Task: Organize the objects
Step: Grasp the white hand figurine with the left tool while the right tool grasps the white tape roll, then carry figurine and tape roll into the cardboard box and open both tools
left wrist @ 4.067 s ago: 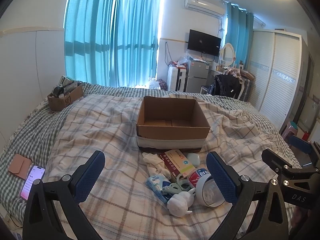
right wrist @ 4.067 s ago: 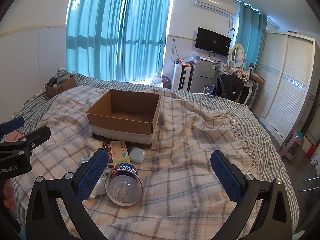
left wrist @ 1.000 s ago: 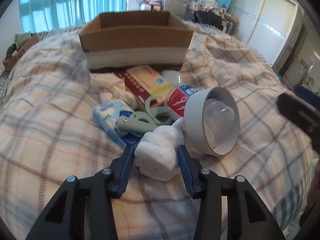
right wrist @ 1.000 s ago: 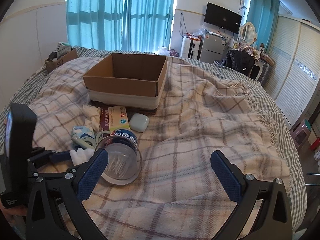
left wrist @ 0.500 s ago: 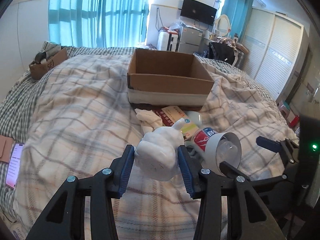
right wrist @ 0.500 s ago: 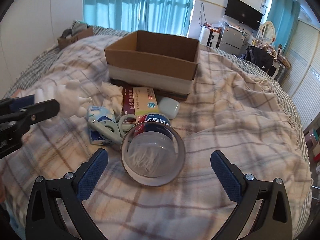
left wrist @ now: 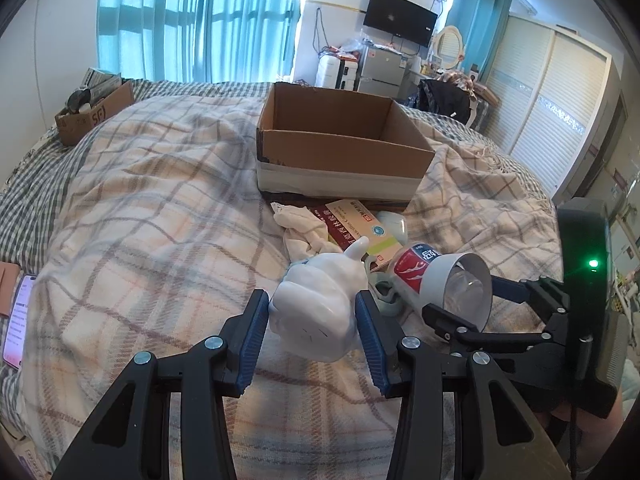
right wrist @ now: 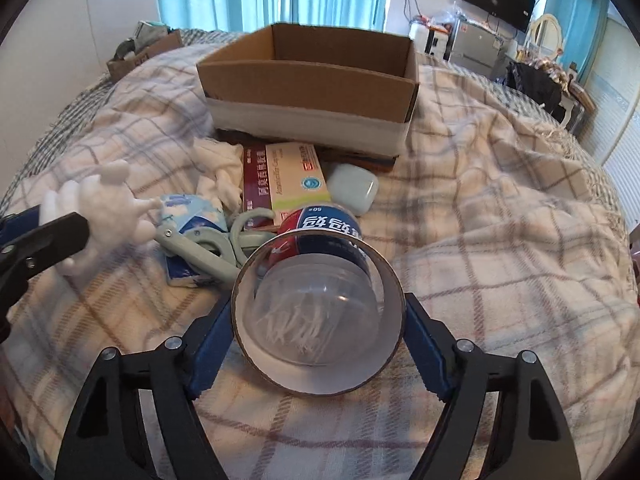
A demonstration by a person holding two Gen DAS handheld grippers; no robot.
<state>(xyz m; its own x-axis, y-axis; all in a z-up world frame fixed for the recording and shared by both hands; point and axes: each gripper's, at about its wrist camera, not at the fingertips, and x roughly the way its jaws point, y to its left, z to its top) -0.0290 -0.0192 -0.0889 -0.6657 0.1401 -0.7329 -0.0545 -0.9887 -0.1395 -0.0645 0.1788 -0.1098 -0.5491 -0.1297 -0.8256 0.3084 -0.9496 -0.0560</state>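
Observation:
My left gripper is shut on a white thumbs-up hand figure and holds it above the plaid blanket; the figure also shows in the right wrist view. My right gripper is shut on a round clear tub with a red and blue label, lying on its side; the tub also shows in the left wrist view. An open cardboard box stands behind the pile. In front of it lie a medicine box, a pale case, green scissors, a tissue pack and a white cloth.
A plaid blanket covers the bed. A small carton of odds and ends sits at the far left corner. A phone lies at the bed's left edge. A wardrobe and fridge stand beyond.
My right gripper has come down and closed on the round tub. My left gripper still holds the hand figure, lifted off the bed since a second ago.

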